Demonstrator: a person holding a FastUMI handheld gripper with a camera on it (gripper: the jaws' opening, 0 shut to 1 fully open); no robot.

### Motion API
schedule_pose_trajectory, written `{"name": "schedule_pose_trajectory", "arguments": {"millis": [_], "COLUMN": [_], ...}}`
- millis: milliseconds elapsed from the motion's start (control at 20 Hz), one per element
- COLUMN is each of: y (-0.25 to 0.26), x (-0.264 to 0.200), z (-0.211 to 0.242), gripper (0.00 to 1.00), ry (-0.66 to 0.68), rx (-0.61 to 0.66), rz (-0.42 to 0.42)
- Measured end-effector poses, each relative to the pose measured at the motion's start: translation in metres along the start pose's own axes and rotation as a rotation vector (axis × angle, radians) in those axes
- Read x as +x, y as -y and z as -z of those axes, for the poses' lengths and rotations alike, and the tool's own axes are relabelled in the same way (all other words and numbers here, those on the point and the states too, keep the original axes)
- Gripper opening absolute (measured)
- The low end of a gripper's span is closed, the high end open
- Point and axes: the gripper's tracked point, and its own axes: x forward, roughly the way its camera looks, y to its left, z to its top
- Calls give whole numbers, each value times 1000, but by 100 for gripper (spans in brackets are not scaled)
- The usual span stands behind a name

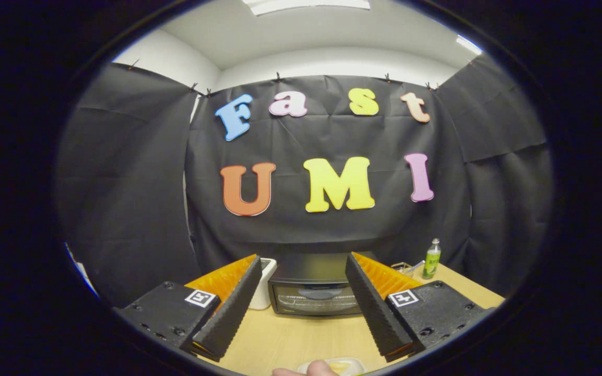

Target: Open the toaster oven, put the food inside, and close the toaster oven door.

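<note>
Gripper view: toaster oven [314, 290] beyond open hand-held gripper [302, 269]

A gripper [303, 271] with its 2 fingers spread wide and empty frames a closed toaster oven [314, 292] beyond them on a wooden table [290, 339].

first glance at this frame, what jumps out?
The toaster oven, door closed, stands on the wooden table straight ahead, framed between the two spread fingers of the open gripper. A small green bottle stands beyond the right finger, and a white container sits against the oven's left side. Close below the fingers, a pale food item and a fingertip peek in.
</note>
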Motion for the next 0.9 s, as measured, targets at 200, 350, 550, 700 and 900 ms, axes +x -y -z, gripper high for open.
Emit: {"name": "schedule_pose_trajectory", "arguments": {"millis": [200,350,550,700,900], "y": [22,35,42,42,36], "x": [60,104,152,181,198], "z": [31,68,105,131,155], "gripper": [100,100,100,100,100], "ry": [-57,-121,-158,-178,-187], "rx": [12,26,42,13,-40], "rz": [35,39,52,67,83]}}
